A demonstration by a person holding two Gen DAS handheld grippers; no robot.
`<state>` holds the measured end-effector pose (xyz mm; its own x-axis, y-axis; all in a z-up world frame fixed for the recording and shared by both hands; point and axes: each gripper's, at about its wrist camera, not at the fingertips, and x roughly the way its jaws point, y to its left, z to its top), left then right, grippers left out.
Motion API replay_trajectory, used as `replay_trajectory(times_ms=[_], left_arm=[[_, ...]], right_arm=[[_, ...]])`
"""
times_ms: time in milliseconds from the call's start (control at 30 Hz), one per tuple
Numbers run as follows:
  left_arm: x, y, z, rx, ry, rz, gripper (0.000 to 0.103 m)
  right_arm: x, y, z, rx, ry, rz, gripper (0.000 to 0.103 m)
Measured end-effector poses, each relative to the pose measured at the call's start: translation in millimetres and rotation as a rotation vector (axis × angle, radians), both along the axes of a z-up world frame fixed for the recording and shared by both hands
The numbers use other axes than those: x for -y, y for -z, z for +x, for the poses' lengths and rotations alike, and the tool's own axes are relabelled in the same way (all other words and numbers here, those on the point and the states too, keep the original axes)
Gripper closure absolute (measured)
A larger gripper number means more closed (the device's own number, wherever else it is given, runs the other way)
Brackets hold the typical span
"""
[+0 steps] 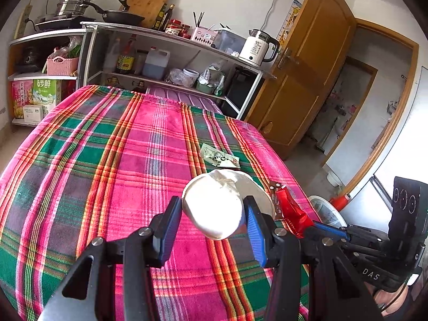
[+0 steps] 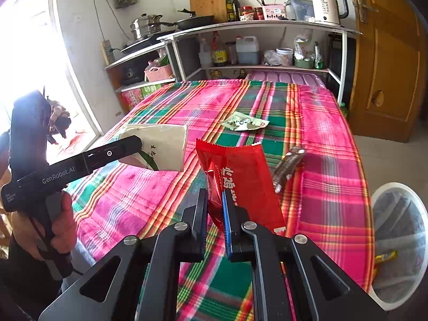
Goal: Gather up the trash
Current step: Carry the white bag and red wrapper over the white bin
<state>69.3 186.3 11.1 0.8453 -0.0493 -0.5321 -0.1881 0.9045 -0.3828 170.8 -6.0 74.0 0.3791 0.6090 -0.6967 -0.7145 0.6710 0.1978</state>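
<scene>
My left gripper (image 1: 212, 214) is shut on a white paper cup (image 1: 214, 208), held on its side above the plaid tablecloth (image 1: 107, 160); crumpled tissue sits in the cup's mouth. The cup also shows in the right wrist view (image 2: 160, 149). My right gripper (image 2: 215, 203) is shut on a red snack wrapper (image 2: 240, 176), held above the table; it also shows in the left wrist view (image 1: 291, 211). A green-white wrapper (image 2: 244, 123) lies flat farther back, and it shows in the left wrist view too (image 1: 219, 156). A dark brown wrapper (image 2: 289, 165) lies near the table's right edge.
A white trash bin (image 2: 398, 240) with a grey liner stands on the floor off the table's right side, with a yellow wrapper inside. Kitchen shelves (image 2: 267, 67) with bottles, pans and a kettle stand behind the table. A wooden door (image 2: 388, 67) is at the right.
</scene>
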Motion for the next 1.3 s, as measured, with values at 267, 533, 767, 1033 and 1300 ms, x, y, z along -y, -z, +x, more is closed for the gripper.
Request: replay_trajectory(times_ms=[267, 533, 767, 1033, 1300], left_arm=[[31, -12, 4, 0.015, 0.055, 0.015, 0.054], [65, -17, 18, 0.016, 0.123, 0.028, 0.054], [100, -22, 37, 0.011, 0.196, 0.056, 0.054], [149, -22, 66, -0.004, 0.289, 0.088, 0.054], [199, -13, 93, -0.03, 0.378, 0.114, 0.054]], right_arm=[[34, -10, -7, 0.02, 0.065, 0.02, 0.092], [75, -15, -2, 0.032, 0.159, 0.028, 0.092], [111, -15, 6, 0.031, 0.243, 0.036, 0.092], [160, -8, 18, 0.015, 0.348, 0.038, 0.092], [206, 5, 33, -0.013, 0.449, 0.032, 0.092]])
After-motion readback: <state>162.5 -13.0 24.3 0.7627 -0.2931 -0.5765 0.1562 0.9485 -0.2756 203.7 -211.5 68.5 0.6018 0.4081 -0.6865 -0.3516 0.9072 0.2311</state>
